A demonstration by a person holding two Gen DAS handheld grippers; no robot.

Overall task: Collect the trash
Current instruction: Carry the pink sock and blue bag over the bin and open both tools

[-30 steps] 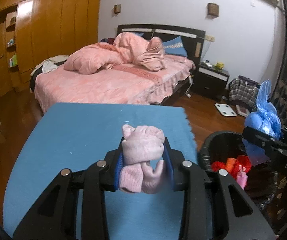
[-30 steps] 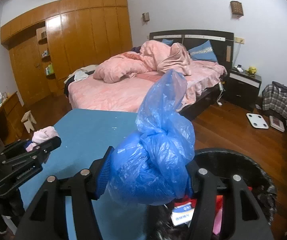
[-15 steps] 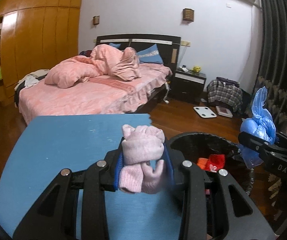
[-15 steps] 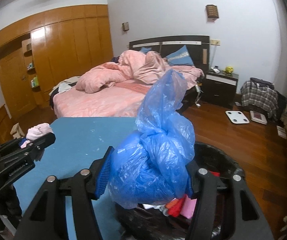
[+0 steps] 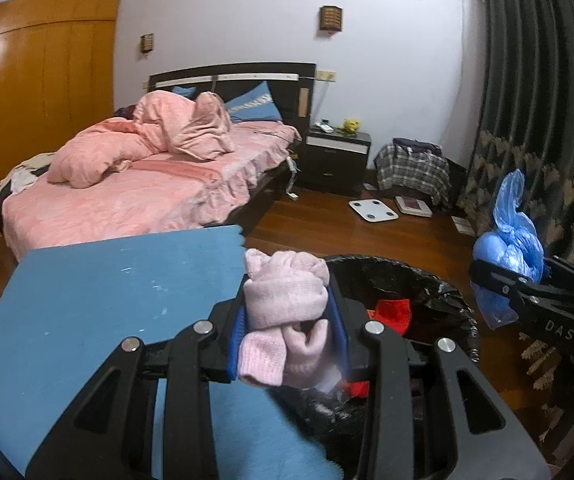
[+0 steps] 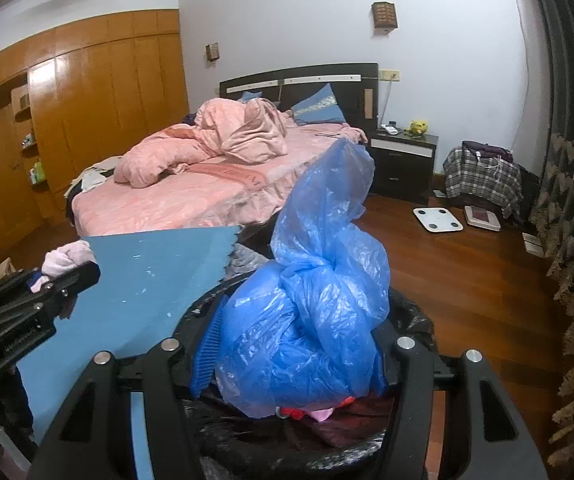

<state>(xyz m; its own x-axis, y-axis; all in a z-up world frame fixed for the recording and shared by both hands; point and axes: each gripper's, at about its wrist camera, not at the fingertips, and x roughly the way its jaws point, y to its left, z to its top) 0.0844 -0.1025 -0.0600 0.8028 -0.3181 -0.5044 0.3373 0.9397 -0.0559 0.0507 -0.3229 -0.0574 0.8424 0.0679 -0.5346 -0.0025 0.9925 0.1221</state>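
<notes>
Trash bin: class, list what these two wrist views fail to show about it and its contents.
- Bin contents, right wrist view: mostly hidden behind the blue bag.
- Bin's base, left wrist view: cut off behind the left gripper and pink sock.
- Red item inside: too little shows to identify.
- Blue bag's contents: the plastic hides them.

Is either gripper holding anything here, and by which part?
Left gripper clamps the pink socks across the bundle's middle. Right gripper clamps the knotted blue plastic bag around its bulging lower part.
</notes>
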